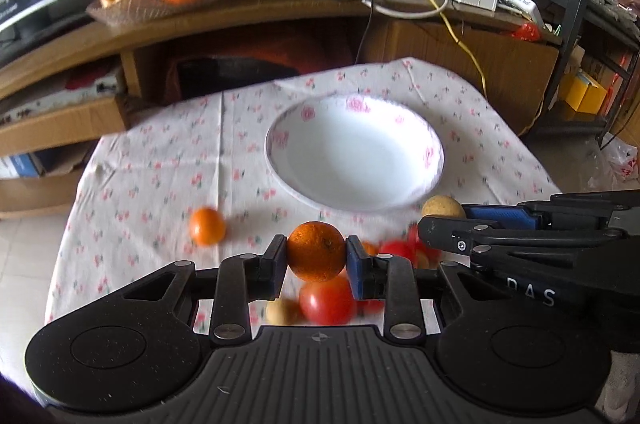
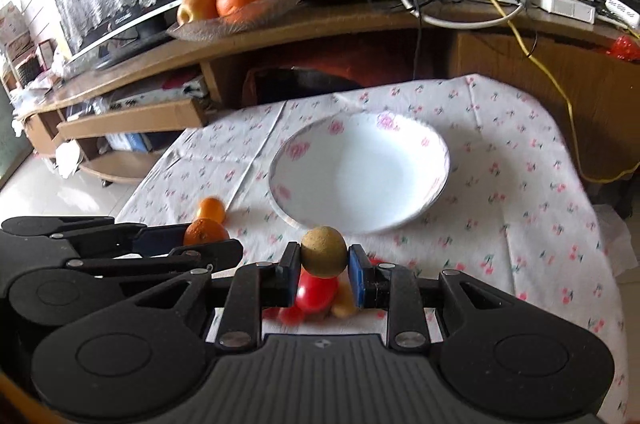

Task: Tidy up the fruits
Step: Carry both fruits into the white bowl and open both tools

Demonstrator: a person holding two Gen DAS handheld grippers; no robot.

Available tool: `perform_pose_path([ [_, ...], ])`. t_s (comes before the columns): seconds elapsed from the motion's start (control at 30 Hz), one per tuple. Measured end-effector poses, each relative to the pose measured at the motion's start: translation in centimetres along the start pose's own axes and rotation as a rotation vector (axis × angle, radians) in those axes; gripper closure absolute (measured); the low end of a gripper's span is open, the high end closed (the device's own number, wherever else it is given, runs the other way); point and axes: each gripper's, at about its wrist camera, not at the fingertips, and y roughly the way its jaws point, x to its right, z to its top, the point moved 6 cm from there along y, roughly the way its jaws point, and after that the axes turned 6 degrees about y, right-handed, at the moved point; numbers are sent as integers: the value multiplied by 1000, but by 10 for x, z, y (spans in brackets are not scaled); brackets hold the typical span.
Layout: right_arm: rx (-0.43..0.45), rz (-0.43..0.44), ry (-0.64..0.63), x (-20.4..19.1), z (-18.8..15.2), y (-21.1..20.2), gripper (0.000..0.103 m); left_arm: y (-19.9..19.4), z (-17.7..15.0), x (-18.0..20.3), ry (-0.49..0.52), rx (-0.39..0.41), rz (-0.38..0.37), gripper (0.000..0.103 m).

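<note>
Two small oranges (image 1: 316, 251), one white bowl (image 1: 434, 143), perhaps three red tomatoes (image 1: 327, 302), blurred.

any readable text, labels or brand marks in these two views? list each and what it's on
"DAS": white letters on the right tool's black body, left wrist view; may be cut off.
Monitor bezel logo: too blurred to read.
White device label on the shelf: print too small to read.
Nothing else legible.

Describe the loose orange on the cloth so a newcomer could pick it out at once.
Start at the white bowl on the floral tablecloth. Off its near-left rim one small orange sits alone on the cloth. Unlike the orange in the left claw, nothing grips it.
</note>
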Motion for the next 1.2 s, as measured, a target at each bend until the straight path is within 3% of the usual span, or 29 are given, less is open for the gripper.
perform_pose_path([
  [0.4,-23,13,45,25,43,51,76,48,40,-9,-2,-8,4,66],
  [0.8,-65,-17,39,46,46,92,76,92,44,-7,16,-59,6,66],
  [1.2,-83,-18,43,48,45,101,75,98,42,-9,20,-67,14,65],
])
